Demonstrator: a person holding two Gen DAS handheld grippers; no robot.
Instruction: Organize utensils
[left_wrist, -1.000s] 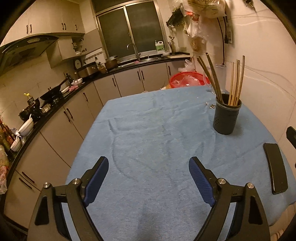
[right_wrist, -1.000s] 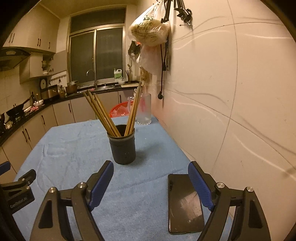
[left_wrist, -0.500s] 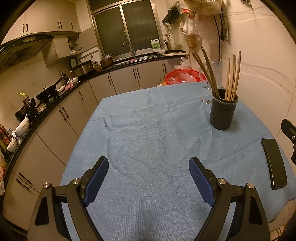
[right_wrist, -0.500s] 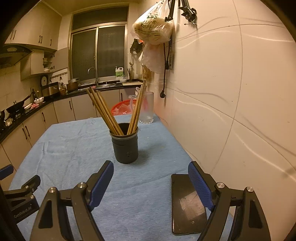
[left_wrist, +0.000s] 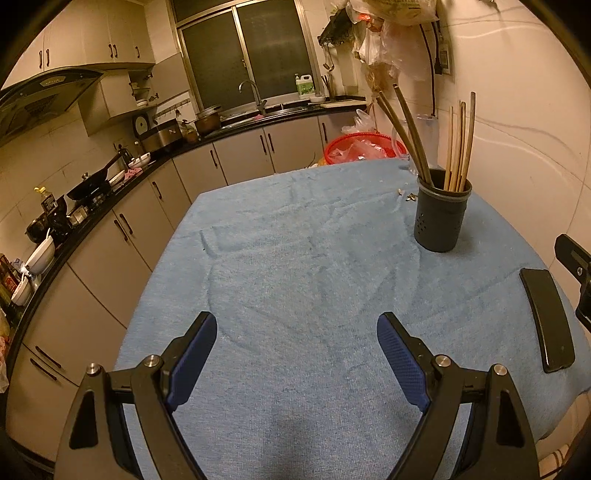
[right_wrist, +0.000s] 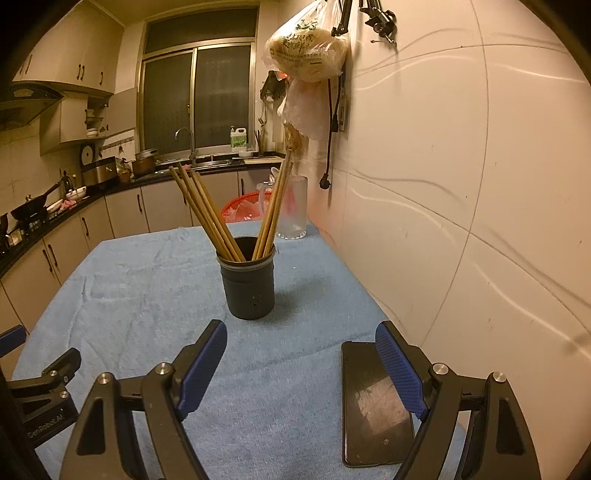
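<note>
A dark grey utensil holder (left_wrist: 441, 214) stands upright on the blue cloth of the table (left_wrist: 295, 258), near the wall. Several wooden chopsticks (left_wrist: 458, 147) stand in it, leaning left and right. The holder also shows in the right wrist view (right_wrist: 248, 284) with its chopsticks (right_wrist: 207, 214). My left gripper (left_wrist: 297, 354) is open and empty, low over the near part of the cloth. My right gripper (right_wrist: 301, 363) is open and empty, a short way in front of the holder.
A black phone (right_wrist: 375, 402) lies flat on the cloth by the wall, partly behind my right finger; it also shows in the left wrist view (left_wrist: 546, 317). A clear glass jug (right_wrist: 293, 206) and a red basket (left_wrist: 360, 147) stand at the far end. Kitchen counters run along the left.
Both grippers have drawn back and risen a little from the holder. Both stay open and empty. The holder, chopsticks and phone have not moved.
</note>
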